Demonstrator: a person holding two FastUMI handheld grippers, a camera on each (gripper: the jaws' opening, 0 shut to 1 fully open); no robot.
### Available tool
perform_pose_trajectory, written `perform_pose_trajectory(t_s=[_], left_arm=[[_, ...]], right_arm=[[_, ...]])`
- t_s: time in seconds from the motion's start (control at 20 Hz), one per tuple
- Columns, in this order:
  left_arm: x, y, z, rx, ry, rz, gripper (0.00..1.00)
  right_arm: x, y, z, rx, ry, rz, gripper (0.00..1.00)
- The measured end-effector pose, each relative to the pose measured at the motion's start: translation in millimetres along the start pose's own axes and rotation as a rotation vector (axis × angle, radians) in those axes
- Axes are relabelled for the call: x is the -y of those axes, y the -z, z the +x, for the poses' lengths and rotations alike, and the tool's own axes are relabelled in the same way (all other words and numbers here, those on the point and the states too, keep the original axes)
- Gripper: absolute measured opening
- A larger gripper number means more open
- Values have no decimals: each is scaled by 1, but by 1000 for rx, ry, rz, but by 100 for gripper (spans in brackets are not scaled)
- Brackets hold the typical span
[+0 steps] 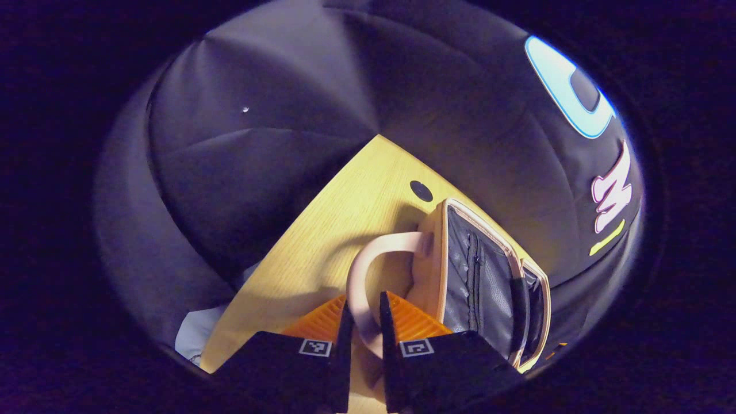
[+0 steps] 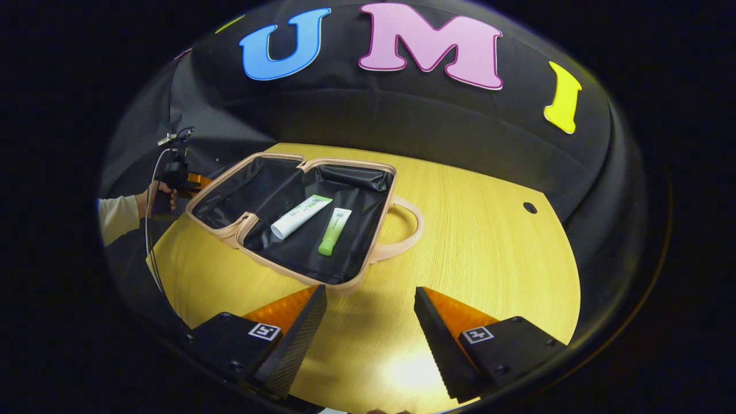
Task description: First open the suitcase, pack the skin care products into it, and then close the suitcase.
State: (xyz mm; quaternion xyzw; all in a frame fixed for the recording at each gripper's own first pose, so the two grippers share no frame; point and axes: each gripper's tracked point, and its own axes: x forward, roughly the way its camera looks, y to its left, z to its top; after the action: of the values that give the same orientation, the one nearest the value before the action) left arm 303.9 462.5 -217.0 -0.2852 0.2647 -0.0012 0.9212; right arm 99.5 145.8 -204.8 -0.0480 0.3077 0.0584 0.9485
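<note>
On the table (image 2: 489,241), suitcase (image 2: 356,230) open, tubes (image 2: 301,216) packed; left gripper (image 1: 363,322) clamps the 10-o'clock lid's handle (image 1: 368,259), right gripper (image 2: 368,310) agape, empty. Next: swing lid shut.

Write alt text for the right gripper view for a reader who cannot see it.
An open suitcase lies flat on a wooden table with a white tube and a green tube side by side in its dark lining. The right gripper hovers open in front of it. At far left, a hand holds the other gripper.
</note>
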Motion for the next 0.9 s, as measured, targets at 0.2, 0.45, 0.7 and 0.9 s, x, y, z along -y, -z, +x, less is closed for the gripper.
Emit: perform_pose_trajectory(t_s=[0.2,0.45,0.7,0.9], left_arm=[[18,-8,-19,29,-18,29,6],[59,-51,-89,87,4,147,6],[175,-66,-170,208,77,271,6],[302,-39,-187,239,143,338,6]], right_arm=[[36,-27,-3,35,59,56,94],[66,-60,-25,86,114,80,98],[101,-83,-53,124,135,120,98],[132,-98,-70,169,140,180,97]])
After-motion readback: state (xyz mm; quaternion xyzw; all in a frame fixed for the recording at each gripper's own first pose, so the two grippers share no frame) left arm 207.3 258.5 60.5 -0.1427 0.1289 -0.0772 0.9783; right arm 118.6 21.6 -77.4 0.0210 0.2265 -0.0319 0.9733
